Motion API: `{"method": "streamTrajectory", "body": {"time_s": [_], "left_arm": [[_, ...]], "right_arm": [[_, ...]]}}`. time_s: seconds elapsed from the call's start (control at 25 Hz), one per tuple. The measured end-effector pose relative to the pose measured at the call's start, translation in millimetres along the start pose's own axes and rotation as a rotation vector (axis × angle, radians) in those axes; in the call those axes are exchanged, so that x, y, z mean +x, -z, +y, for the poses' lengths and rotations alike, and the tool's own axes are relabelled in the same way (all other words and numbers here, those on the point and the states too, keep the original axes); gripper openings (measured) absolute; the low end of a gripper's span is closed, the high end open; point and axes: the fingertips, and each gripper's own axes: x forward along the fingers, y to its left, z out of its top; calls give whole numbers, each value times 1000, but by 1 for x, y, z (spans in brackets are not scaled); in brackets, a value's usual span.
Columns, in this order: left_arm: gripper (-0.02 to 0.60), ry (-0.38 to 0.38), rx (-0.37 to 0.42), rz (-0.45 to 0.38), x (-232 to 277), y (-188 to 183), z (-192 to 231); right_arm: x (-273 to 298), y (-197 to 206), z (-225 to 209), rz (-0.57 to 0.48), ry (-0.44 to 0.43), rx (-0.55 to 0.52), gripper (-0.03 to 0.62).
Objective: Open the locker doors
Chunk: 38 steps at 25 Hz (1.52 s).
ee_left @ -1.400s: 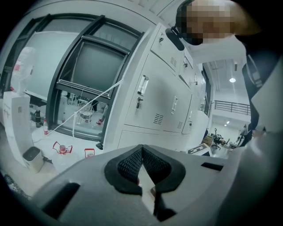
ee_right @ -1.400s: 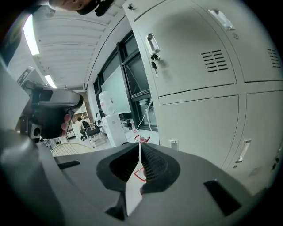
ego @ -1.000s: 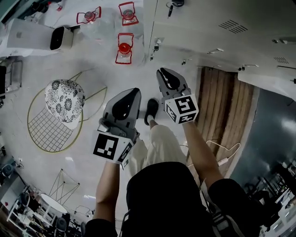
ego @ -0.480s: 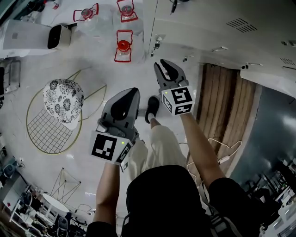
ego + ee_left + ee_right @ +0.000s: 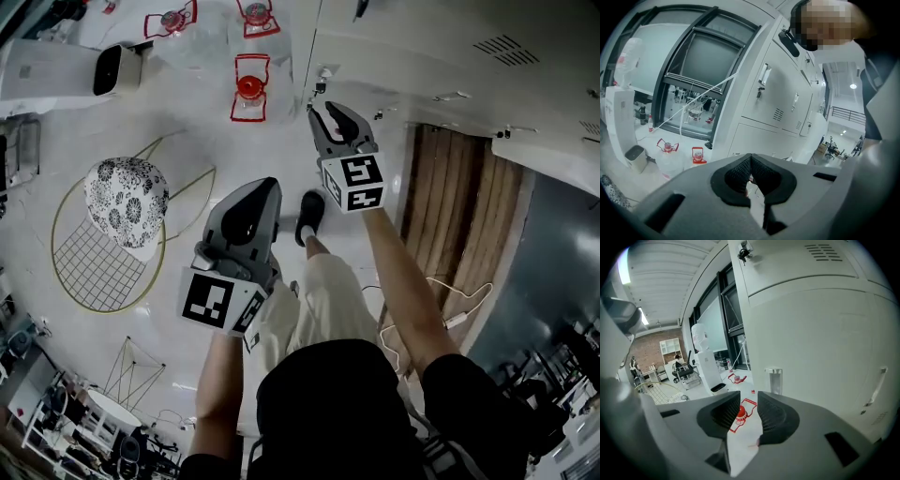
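Note:
White metal lockers (image 5: 422,47) run across the top right of the head view. My right gripper (image 5: 327,114) reaches close to the lower left locker door (image 5: 820,348), near its small chrome handle (image 5: 774,379). Its jaws have just been opening and stand apart, with nothing between them; the handle lies just beyond the tips. My left gripper (image 5: 258,187) hangs back over the floor, away from the lockers, and its pads (image 5: 740,171) meet at the tips around nothing. The left gripper view shows the upper locker doors (image 5: 778,93) with their handles.
Water jugs with red handles (image 5: 248,89) stand on the floor left of the lockers. A wire chair with a patterned cushion (image 5: 127,197) is at the left, with a white appliance (image 5: 56,66) behind it. The person's shoe (image 5: 311,211) is below the right gripper.
The right gripper has moved up the picture toward the locker, and its jaws have gone from nearly shut to apart. The left gripper has barely shifted.

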Motion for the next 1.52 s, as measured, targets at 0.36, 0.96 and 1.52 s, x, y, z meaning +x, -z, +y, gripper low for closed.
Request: {"method": "streamTrajectory", "body": {"time_s": [0.36,0.96,1.52], "left_arm": [[18,-16,-5,3,2,6,9],[18,-36,12,-17,-2,13,18],[18,-63,-21,-9,-8,14,22]], "right_arm": [[26,-3,-13,0,19,11,146],[56,4,-28,36,55,-1,206],[72,-2,-32,45,69,-14,206]]}}
